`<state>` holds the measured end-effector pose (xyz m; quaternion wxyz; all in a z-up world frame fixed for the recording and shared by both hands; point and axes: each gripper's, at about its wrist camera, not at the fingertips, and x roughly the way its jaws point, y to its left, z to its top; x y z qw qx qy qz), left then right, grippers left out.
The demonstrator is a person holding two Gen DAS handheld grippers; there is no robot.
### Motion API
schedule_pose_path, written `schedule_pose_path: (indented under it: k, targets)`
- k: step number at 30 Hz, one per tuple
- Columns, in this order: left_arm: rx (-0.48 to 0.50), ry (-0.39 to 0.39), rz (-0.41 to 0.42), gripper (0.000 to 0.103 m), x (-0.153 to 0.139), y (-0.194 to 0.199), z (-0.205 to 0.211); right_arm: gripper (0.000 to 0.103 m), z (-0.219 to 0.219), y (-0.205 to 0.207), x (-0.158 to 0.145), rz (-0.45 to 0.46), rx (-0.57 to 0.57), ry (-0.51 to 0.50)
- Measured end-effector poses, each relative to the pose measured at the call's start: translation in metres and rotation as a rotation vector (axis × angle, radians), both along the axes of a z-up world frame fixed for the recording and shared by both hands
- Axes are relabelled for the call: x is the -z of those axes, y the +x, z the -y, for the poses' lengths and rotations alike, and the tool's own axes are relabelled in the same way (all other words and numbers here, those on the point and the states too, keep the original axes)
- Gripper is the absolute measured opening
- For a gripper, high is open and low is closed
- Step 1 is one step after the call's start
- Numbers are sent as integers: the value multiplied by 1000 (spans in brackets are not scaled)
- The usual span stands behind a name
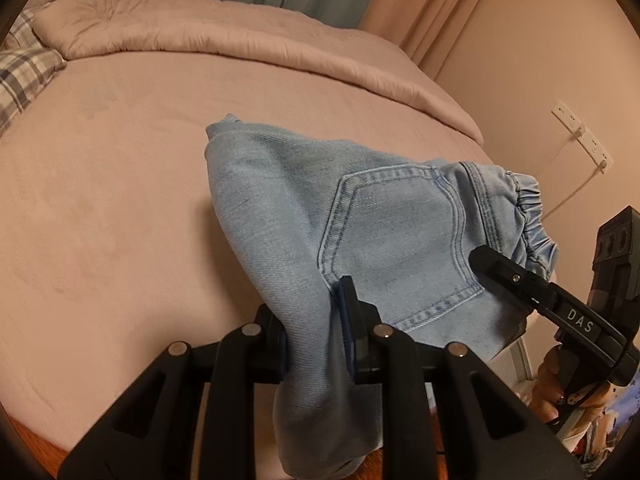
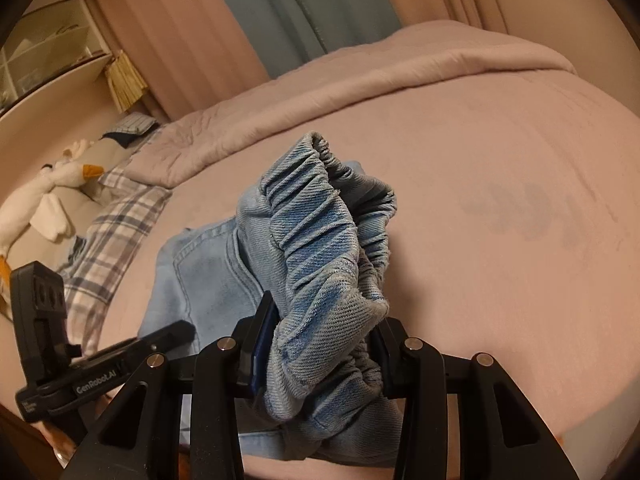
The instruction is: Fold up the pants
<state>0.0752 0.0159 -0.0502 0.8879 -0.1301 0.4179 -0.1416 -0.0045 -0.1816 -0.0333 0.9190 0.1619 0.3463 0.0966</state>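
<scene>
Light blue denim pants [image 1: 384,220] hang lifted over the pink bed [image 1: 100,200], back pocket facing up. My left gripper [image 1: 312,316] is shut on a bunched fold of the leg fabric, which droops below the jaws. My right gripper [image 2: 324,324] is shut on the gathered elastic waistband [image 2: 320,216], which bulges up between the pads. In the left wrist view one finger [image 1: 496,268] of the right gripper presses the pants near the waistband [image 1: 532,208], and a hand [image 1: 552,368] holds its handle. The right wrist view shows a left gripper finger [image 2: 172,332] beside the pants [image 2: 208,264].
A folded pink comforter [image 1: 200,36] lies along the far side of the bed [image 2: 500,280]. A plaid pillow [image 2: 108,248] and a white plush goose [image 2: 48,196] sit at the head. A power strip with its cord [image 1: 580,136] hangs on the wall. Curtains and a shelf [image 2: 48,48] stand behind.
</scene>
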Motion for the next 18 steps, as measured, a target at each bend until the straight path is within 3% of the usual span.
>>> schedule_pose_path:
  k: [7,12,18]
  targets:
    - [-41,52,-11,21,15,43,-18,43,-25,51,7,-11,-2,-40]
    - [-71,85,-89,22,46,74,-23,43,-36,83,28,-76,1,-55]
    - [-93,86,-106,30,55,72,-23,47,-34,95,55,-157,19,-62]
